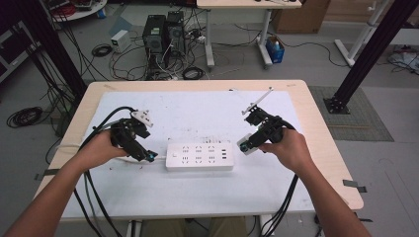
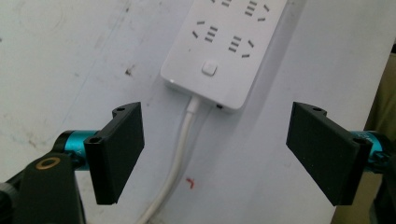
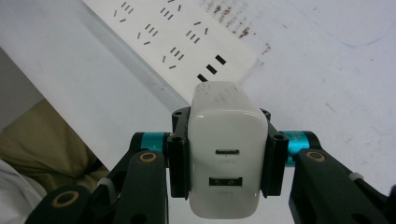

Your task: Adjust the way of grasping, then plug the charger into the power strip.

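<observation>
A white power strip [image 1: 199, 156] lies flat at the middle of the table, its white cable [image 2: 180, 154] leaving from its left end. My left gripper [image 1: 148, 156] hovers just left of that end, open, its two jaws wide apart on either side of the cable with nothing between them. The strip's push button [image 2: 209, 68] shows near that end. My right gripper [image 1: 245, 145] is shut on a white USB charger [image 3: 228, 147], holding it by its sides just right of the strip's right end [image 3: 219, 56]. The charger's two USB ports face the camera.
The table [image 1: 316, 123] carries a white sheet [image 1: 197, 111] with dark smudges. Black cables trail from both grippers off the near edge. Beyond the far edge stand computer towers [image 1: 163, 32], tangled wires and another table's legs.
</observation>
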`<state>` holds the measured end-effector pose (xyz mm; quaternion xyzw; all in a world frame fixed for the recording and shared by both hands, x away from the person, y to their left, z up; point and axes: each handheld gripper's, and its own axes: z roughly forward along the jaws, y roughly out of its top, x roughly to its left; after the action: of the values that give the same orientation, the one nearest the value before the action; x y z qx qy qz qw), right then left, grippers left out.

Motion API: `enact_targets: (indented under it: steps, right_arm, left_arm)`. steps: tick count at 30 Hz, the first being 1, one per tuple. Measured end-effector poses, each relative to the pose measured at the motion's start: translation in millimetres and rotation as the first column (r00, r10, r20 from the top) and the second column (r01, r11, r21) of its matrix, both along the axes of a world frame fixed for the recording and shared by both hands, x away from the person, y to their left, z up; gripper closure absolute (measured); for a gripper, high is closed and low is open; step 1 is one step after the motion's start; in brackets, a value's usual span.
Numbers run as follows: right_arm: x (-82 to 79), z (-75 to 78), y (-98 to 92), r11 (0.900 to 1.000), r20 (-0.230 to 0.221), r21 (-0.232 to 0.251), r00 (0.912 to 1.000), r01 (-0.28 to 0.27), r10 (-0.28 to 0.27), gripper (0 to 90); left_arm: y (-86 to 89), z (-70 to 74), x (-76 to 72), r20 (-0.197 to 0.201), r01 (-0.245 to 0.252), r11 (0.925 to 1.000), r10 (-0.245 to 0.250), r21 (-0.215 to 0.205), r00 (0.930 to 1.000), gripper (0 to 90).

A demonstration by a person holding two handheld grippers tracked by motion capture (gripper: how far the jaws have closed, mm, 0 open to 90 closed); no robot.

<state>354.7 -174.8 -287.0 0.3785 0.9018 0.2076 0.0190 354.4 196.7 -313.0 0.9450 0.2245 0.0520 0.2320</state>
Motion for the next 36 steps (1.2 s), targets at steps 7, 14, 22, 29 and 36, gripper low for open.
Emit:
enact_targets:
  steps: [7,14,22,29,36]
  right_arm:
    - [3.8,6.1,0.5,0.999,0.019,-0.044,0.9996,-0.020,0.021,62.4]
    - [8.6,11.4,-1.2,0.996,0.027,-0.086,0.9988,-0.039,0.041,62.3]
    - [9.0,12.4,-4.1,0.993,0.019,-0.111,0.9990,-0.039,0.041,62.3]
    - [6.9,18.2,-7.4,0.991,0.008,-0.124,0.9985,-0.053,0.054,62.3]
    - [11.8,25.0,1.1,0.982,0.022,-0.151,0.9928,-0.113,0.118,62.2]
  left_arm:
    - [13.3,-0.9,-2.4,-0.023,-0.018,0.9991,0.019,0.039,0.9996,19.3]
    - [24.8,-4.6,-7.5,-0.036,-0.038,0.9983,0.040,0.043,0.9985,19.3]
    - [26.2,-6.5,-10.3,-0.036,-0.031,0.9983,0.033,0.050,0.9988,19.3]
    - [27.5,-2.1,-9.2,-0.029,-0.015,0.9975,0.017,0.069,0.9994,19.3]
    - [35.0,-6.1,-7.6,-0.016,-0.021,0.9925,0.023,0.121,0.9996,19.3]
